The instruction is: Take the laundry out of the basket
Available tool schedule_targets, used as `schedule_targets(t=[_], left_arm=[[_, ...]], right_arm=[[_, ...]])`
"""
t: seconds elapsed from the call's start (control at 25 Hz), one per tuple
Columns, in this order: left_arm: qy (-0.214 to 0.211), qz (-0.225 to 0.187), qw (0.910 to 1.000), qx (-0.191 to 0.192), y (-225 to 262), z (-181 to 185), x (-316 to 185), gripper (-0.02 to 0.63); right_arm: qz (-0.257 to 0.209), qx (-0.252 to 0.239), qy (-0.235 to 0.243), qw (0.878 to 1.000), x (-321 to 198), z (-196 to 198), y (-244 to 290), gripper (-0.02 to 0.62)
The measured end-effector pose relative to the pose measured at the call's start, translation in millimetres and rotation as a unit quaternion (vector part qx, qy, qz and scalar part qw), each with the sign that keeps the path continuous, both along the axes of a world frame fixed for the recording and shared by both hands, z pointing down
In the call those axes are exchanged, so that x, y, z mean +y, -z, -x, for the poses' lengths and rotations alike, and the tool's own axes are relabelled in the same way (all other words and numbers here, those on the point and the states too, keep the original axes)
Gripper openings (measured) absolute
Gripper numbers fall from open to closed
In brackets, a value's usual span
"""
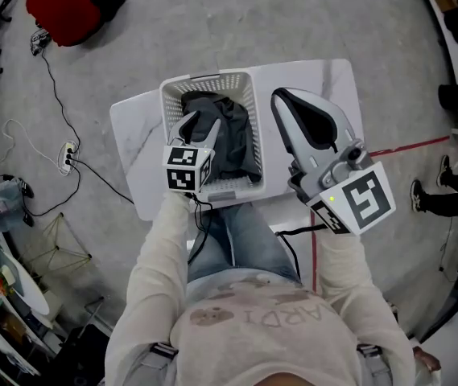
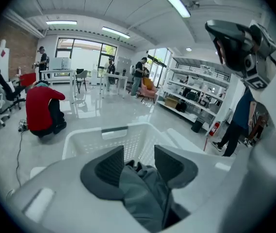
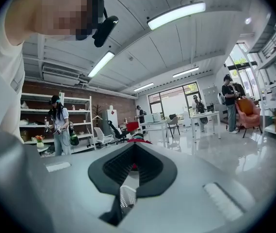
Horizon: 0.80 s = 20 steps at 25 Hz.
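A white slatted laundry basket [image 1: 208, 83] stands on a small white table [image 1: 325, 79] in front of me. Dark grey laundry [image 1: 233, 135] fills it. My left gripper [image 1: 195, 123] reaches into the basket's near left side and is shut on a fold of grey garment [image 2: 145, 188], which fills the gap between its jaws [image 2: 138, 164]. The basket's far wall [image 2: 94, 137] shows beyond the cloth. Over the bare right half of the table my right gripper [image 1: 281, 95] is held up, and its tips meet on nothing [image 3: 134, 149]. It also shows at the upper right of the left gripper view [image 2: 235, 38].
A person in red [image 1: 72, 2] crouches on the floor at the far left, with cables and a power strip [image 1: 66, 158] nearby. A red tape line [image 1: 406, 145] runs right of the table, near another person's feet [image 1: 446, 195]. Shelving [image 2: 196, 91] and desks ring the room.
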<state>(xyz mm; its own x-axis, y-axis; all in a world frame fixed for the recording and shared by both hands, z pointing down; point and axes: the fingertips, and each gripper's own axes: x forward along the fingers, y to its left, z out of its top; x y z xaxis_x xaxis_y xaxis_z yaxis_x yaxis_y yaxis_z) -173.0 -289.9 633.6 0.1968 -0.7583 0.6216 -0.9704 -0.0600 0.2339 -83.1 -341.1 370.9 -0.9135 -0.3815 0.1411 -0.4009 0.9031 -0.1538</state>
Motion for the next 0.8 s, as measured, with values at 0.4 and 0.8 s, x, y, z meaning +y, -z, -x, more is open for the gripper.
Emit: schedule_targets(t=[0.4,0.8], left_arm=[[0.058,0.124,0.9905,-0.013,-97.0,6.0,14.2,0.319],[0.052,0.212,0.9755,-0.023,-174.0,5.2,35.4,0.385]], right_arm=[[0.005,0.009,0.025,1.000,-12.0,7.3,-26.9,0.028],[0.014,0.021,0.041,0.999,-11.1,1.9,-49.5,0.028]])
